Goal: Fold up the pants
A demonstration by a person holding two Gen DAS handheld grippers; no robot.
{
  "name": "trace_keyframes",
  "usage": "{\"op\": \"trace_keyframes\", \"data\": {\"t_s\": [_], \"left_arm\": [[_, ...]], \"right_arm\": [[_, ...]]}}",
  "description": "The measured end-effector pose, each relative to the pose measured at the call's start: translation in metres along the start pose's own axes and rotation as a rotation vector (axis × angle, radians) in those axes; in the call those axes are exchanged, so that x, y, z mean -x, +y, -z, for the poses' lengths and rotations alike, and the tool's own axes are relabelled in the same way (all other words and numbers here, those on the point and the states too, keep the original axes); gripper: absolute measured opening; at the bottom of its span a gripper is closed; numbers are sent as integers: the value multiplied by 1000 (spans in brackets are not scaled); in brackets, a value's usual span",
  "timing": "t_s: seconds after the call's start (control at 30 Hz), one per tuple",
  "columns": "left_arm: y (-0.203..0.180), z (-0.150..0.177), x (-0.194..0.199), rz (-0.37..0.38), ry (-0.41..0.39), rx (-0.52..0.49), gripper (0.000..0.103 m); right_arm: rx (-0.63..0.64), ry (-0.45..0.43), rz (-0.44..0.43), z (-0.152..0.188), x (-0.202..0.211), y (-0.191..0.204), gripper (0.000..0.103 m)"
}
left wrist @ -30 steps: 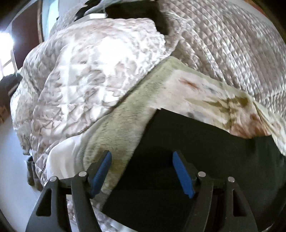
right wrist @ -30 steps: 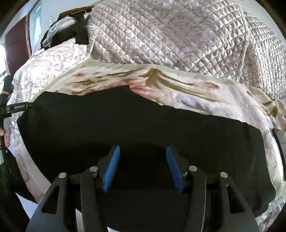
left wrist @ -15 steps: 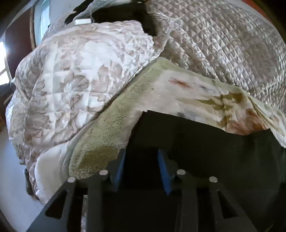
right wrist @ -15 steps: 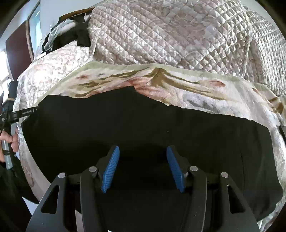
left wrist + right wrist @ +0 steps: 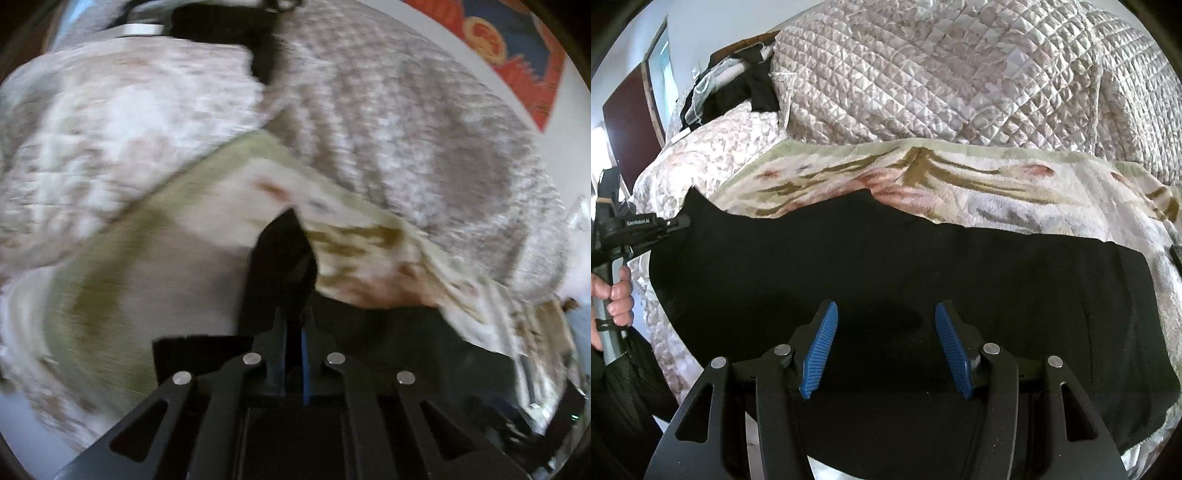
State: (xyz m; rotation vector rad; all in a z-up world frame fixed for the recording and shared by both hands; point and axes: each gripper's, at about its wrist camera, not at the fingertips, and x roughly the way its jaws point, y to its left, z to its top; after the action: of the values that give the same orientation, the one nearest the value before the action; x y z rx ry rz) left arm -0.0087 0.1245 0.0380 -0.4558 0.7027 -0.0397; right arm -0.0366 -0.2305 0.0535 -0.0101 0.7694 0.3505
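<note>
Black pants (image 5: 886,266) lie spread across a floral blanket on a bed. My left gripper (image 5: 294,332) is shut on the pants' left edge, and a flap of black cloth (image 5: 284,251) stands up from between its blue pads. In the right wrist view the same left gripper (image 5: 681,221) pinches the raised left corner, held by a hand (image 5: 613,295). My right gripper (image 5: 886,347) hovers open over the near middle of the pants, with nothing pressed between its pads.
The floral blanket (image 5: 960,177) lies over a quilted bedspread (image 5: 942,74) that bulges up behind. Dark clothes (image 5: 738,88) are heaped at the far left of the bed. A red wall hanging (image 5: 517,48) shows at the upper right.
The left jaws closed onto the pants' left edge and lifted it, pulling the cloth up into a peak. The right gripper stayed open and in place.
</note>
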Motion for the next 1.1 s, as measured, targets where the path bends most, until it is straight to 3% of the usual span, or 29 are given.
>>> {"op": "trace_keyframes", "data": {"t_s": [0.27,0.57,0.7,0.8,0.87,0.93,1.03,1.1], "left_arm": [[-97,19,-30,249,129,-32,7],[-186,67,-85,346,306,-121,7],[-191,83,-94,373,387,-135,8],[-188,76,-75,425,362,-146,14],[-185,66,-61,451,325,-154,25],[-178,54,-46,425,261,-183,30],[-154,34,-33,299,160,-220,35],[-134,25,-32,209,135,-230,35]], "right_arm": [[-32,-37,-8,-3,14,-11,56],[-155,-39,32,-1,22,-47,56],[-176,-36,42,0,22,-53,56],[-176,-47,40,-1,23,-53,56],[-182,-61,27,-3,24,-53,56],[-188,-62,-2,-4,24,-52,56],[-182,-47,-72,-3,21,-46,56],[-174,-21,-112,-2,16,-41,56]]}}
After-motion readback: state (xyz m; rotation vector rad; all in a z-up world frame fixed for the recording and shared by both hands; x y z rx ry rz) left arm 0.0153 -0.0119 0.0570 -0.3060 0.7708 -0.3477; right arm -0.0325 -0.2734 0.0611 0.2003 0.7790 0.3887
